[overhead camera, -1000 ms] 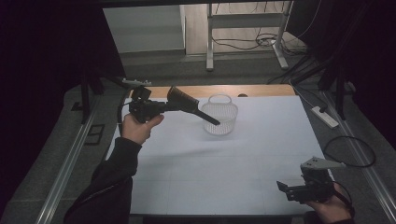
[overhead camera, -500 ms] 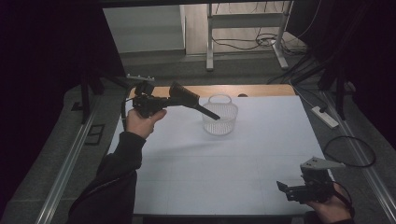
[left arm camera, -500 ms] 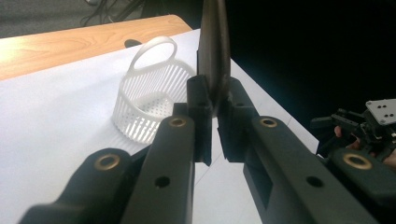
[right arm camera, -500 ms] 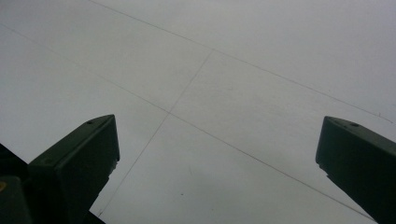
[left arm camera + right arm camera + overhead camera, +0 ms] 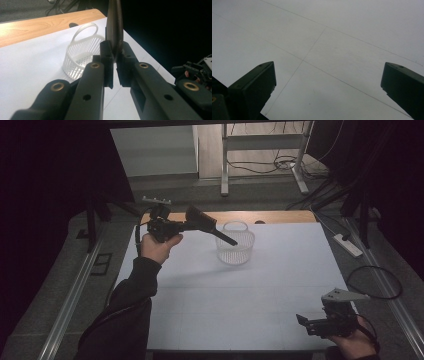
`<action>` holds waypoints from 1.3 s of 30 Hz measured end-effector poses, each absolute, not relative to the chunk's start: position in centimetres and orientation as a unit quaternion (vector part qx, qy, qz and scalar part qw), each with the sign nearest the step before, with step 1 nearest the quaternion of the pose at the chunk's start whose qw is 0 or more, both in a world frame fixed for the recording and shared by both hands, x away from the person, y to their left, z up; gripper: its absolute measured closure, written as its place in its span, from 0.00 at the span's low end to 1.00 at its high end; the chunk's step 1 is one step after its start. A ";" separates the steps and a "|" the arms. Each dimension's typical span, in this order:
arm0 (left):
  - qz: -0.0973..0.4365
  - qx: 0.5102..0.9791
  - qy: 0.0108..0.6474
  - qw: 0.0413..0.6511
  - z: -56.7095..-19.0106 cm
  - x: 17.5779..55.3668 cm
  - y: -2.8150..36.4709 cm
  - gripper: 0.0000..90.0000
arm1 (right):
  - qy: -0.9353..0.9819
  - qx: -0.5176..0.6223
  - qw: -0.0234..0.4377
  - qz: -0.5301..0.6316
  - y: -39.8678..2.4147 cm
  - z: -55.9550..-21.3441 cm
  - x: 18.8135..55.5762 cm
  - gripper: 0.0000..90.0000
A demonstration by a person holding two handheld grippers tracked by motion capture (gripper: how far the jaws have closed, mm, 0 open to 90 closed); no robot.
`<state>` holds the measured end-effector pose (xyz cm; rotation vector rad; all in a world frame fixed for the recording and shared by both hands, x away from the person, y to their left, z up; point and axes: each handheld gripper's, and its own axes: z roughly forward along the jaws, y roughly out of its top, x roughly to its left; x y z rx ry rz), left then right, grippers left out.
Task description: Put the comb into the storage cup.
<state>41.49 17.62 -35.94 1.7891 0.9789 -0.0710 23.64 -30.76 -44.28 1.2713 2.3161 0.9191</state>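
High view: left gripper [image 5: 200, 222] fingers clamped on dark tool [image 5: 226, 238], poised at white basket [image 5: 235, 245]; next, lower inside. Right gripper [image 5: 312, 322] fingers spread, empty.

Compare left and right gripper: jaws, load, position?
Left gripper has its jaws shut on a thin dark tool; right gripper has its jaws wide apart with nothing between them. Left is raised at the table's far left beside the basket; right sits low at the near right corner over bare table. Both are black, two-jawed and hand-held.
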 end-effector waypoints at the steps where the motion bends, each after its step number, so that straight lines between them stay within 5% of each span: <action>1: -0.029 0.748 0.410 0.522 -36.0 41.6 17.6 0.93 | 0.816 0.448 0.171 0.324 -30.8 -44.3 23.6 0.00; 39: -0.029 0.747 0.432 0.505 -38.9 45.0 14.6 0.93 | 0.817 0.448 0.166 0.322 -30.8 -44.3 23.7 0.02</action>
